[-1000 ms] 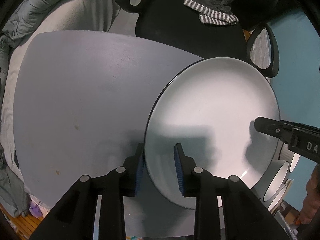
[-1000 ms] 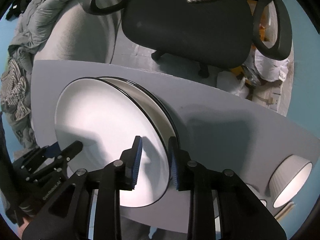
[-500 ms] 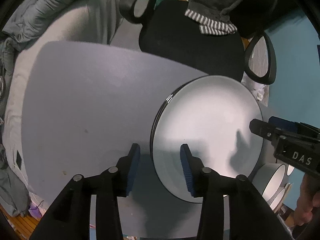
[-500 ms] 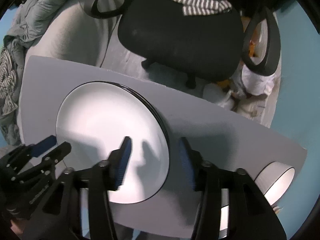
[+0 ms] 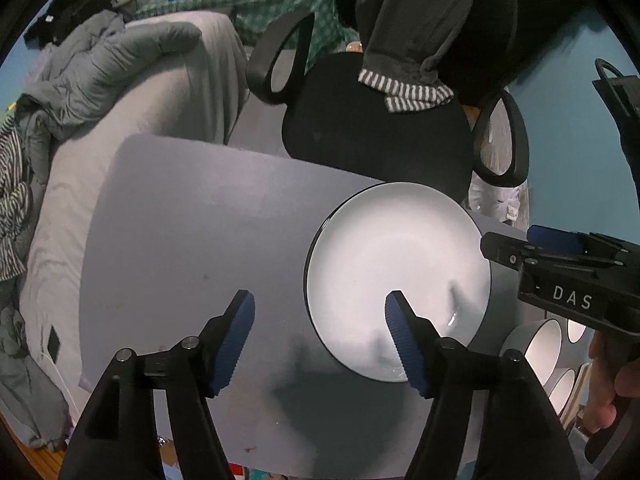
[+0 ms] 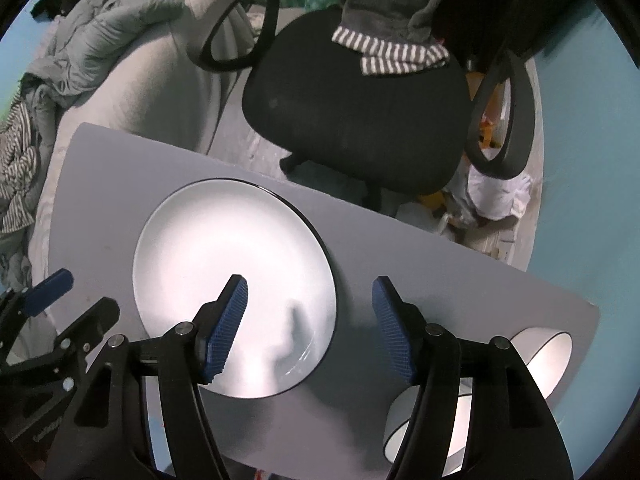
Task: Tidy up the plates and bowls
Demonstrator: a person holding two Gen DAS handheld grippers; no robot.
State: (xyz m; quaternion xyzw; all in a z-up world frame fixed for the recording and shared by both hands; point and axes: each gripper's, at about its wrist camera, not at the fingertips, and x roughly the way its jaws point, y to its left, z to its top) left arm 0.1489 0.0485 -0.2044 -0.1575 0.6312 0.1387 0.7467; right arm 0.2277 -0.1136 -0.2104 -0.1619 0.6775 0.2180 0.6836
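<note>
I'm holding the left gripper [image 5: 320,338] above the table [image 5: 180,240], jaws opening, nothing between them; its right pad is overlapping the plate [image 5: 400,276] in view only. The right gripper [image 6: 308,320] is doing the same, jaws opening and empty, straddling the plate's right rim from above. "DAS" is reading clearly on the right gripper body in the left wrist view; lettering on the left gripper body in the right wrist view is too dark to read. The plate is lying flat, face up, near the table's far edge; round, so no long axis. I can't tell whether it's one plate or a stack. Bowls [image 6: 540,356] are sitting at the table's right end, cut off by my fingers [image 6: 440,380]. Beyond, an office chair [image 6: 360,120] with a striped cloth [image 6: 400,54].
</note>
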